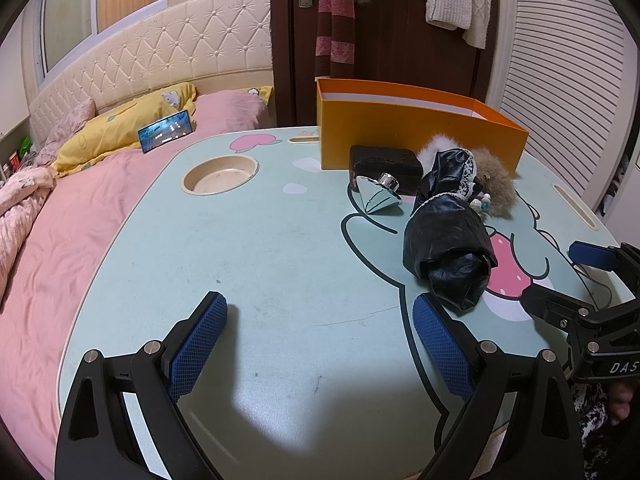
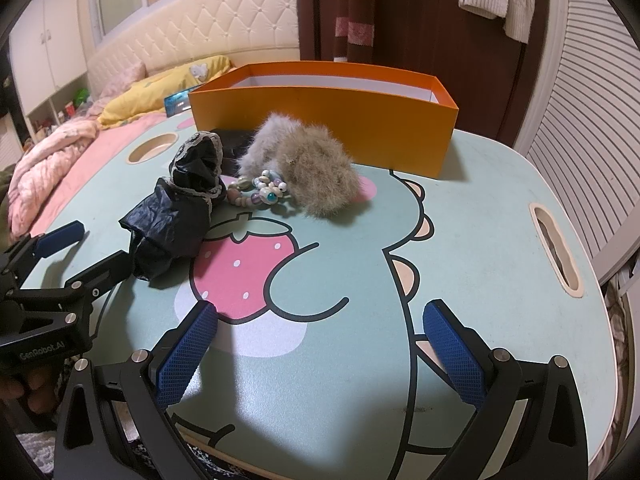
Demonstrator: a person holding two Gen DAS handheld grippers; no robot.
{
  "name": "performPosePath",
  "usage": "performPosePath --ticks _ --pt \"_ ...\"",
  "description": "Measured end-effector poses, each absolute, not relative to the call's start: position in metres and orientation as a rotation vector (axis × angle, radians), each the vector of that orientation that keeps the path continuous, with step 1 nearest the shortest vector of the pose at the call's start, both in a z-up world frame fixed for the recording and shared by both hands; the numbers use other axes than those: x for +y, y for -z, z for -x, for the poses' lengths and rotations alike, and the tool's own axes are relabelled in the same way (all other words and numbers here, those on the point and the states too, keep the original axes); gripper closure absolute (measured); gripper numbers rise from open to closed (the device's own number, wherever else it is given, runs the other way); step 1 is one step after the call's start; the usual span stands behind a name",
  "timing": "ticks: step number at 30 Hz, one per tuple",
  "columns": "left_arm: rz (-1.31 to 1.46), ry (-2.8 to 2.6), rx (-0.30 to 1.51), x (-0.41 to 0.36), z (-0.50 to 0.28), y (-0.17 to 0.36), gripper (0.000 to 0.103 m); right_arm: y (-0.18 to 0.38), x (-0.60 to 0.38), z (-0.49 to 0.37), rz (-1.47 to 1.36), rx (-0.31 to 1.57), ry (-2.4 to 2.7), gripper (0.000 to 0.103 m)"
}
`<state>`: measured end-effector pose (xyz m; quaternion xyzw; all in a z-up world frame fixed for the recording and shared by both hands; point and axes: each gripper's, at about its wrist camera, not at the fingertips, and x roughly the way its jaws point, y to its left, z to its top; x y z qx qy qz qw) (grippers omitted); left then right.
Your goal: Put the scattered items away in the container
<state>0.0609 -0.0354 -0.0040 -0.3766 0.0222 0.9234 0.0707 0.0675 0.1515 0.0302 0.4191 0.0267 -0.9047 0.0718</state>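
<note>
Hovering low over the pale green cartoon-printed lap table (image 2: 500, 208), both grippers stand spread and empty; nothing is gripped yet. Left gripper (image 1: 320, 340): jaws wide apart, its right-hand blue pad near the crumpled black glossy fabric bundle with lace trim (image 1: 448, 252), not touching it. Right gripper (image 2: 320, 344): likewise released, aimed over the strawberry print with bare tabletop between the pads. Scattered items sit clustered just in front of the open orange cardboard box (image 2: 320, 120): the bundle, a grey-brown fluffy fur piece (image 2: 316, 172), a pastel beaded bracelet (image 2: 260, 192) touching the fur, a silver faceted perfume bottle (image 1: 378, 196), and a dark rectangular case (image 1: 386, 164) against the box wall. Box interior shows empty as far as visible. Risks, judged: the bundle is slippery and loosely folded, so a pinch on one fold could let it unfurl or slide out mid-lift; dragging it may pull the bracelet or knock the bottle, which lies tilted and could roll. Both grippers sit close on the bundle's side, so collision is likely if both reach together. The box is light; a nudge could shift it.
</note>
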Motion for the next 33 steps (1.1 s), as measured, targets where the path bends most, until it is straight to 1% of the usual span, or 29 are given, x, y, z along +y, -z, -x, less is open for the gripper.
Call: performPosePath --ticks 18,22,26,33 --pt "1.132 -2.767 0.07 -0.034 -0.062 0.003 0.009 -0.031 0.152 -0.07 -1.244 0.077 2.719 0.0" --pt "1.134 -2.738 0.045 -0.035 -0.062 0.001 0.009 -0.03 0.153 -0.071 -1.239 0.074 2.721 0.0" --pt "1.144 -2.741 0.079 -0.035 -0.06 -0.002 0.009 -0.03 0.153 -0.071 -1.237 0.074 2.721 0.0" --pt "1.121 -2.722 0.053 -0.038 -0.056 -0.012 0.009 -0.029 0.153 -0.071 -1.237 0.074 2.721 0.0"
